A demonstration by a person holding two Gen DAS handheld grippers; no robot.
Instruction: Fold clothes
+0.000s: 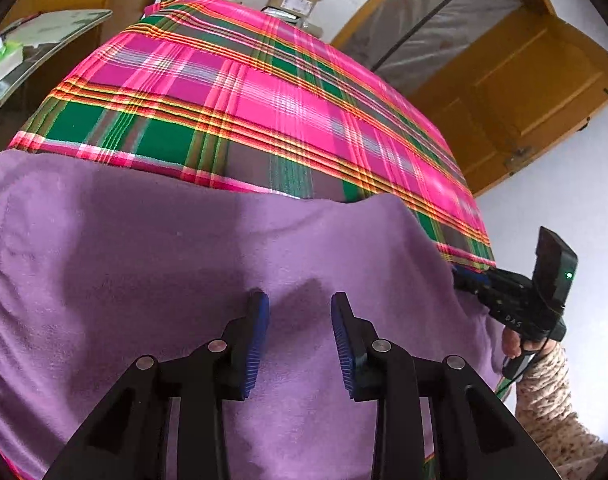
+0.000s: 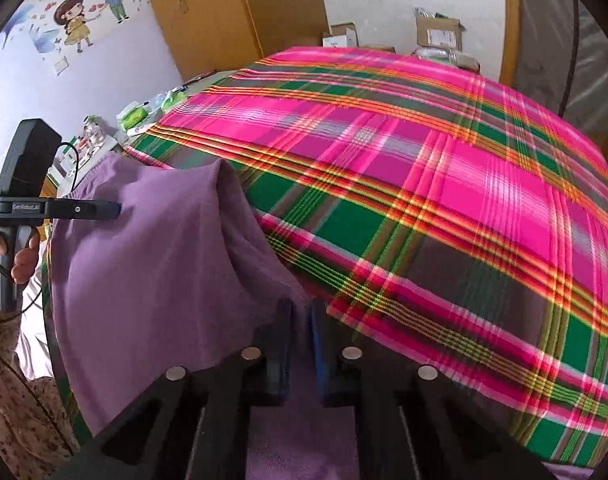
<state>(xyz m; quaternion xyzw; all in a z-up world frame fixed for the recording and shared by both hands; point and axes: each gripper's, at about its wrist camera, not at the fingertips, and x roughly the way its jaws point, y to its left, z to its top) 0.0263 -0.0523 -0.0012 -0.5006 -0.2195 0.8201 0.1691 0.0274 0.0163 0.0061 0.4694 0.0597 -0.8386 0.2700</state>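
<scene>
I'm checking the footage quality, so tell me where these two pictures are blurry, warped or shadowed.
Left wrist view: fisheye bends the door and plaid cloth; the left gripper, open, casts soft shadows on the purple garment. Right wrist view: the plaid cloth smears toward the right edge; the right gripper, shut on the purple garment, looks soft up close.

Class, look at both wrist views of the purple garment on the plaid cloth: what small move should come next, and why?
Probably close the left hand-held gripper on the purple garment. Its jaws hang open over the fabric, while the right hand-held gripper already pinches the garment's right edge, so both sides could then lift together over the plaid cloth.
</scene>
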